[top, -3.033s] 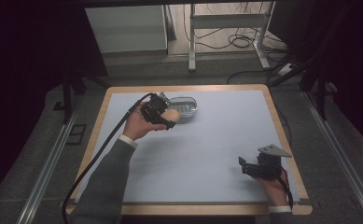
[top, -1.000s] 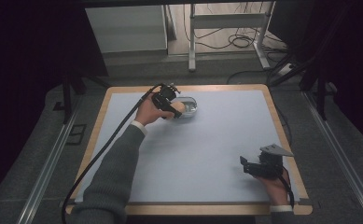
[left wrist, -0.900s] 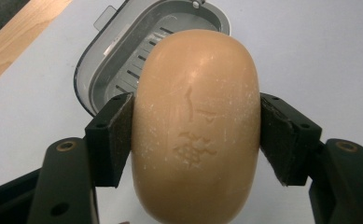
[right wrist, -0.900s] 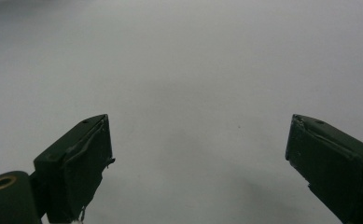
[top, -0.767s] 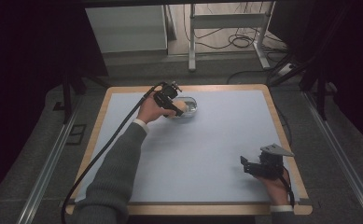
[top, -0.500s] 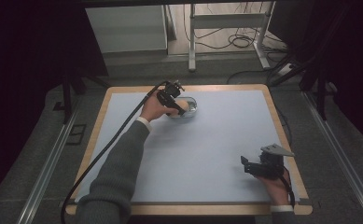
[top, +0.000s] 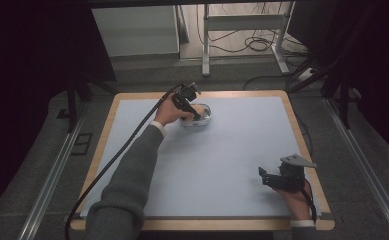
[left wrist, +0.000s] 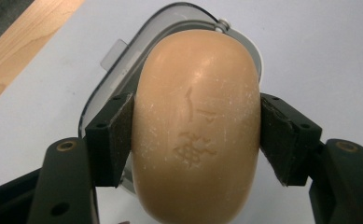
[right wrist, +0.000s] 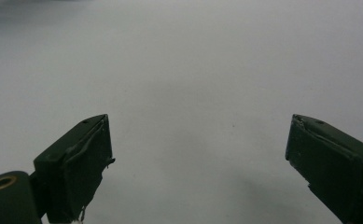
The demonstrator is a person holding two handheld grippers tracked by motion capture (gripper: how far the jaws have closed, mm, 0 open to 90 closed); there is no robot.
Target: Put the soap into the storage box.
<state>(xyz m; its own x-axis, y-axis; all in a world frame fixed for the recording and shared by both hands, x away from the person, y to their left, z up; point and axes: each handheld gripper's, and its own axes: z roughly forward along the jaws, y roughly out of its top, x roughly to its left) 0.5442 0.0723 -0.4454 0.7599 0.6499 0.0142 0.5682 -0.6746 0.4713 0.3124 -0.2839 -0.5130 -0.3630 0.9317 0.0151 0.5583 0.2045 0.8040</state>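
Smooth, tan, oval bar of soap (left wrist: 195, 126), with a faint embossed mark on its upper face, clamped across its width between the two black pads of the left tool (left wrist: 195, 135); one pad presses each long side, and the bar's rounded ends project beyond the pads both toward and away from the camera. Directly beneath the soap lies a clear, rounded plastic soap dish (left wrist: 123, 65), its rim showing around the far end and one side of the bar; whether the soap touches the dish cannot be told. In the high view the soap (top: 198, 109) and the left tool (top: 191, 106) sit over the dish (top: 204, 118), which stands on the pale blue surface (top: 232, 150) near the far edge, left of centre. A hand in a grey sleeve (top: 132, 175) holds this tool, and its black cable (top: 132, 140) trails from the dish back toward the near-left corner of the surface. The right tool (top: 263, 176), carrying a grey three-cornered plate, lies well apart from the dish, near the near-right corner; the right gripper view shows its tips (right wrist: 198, 163) spread wide with only bare surface between them.
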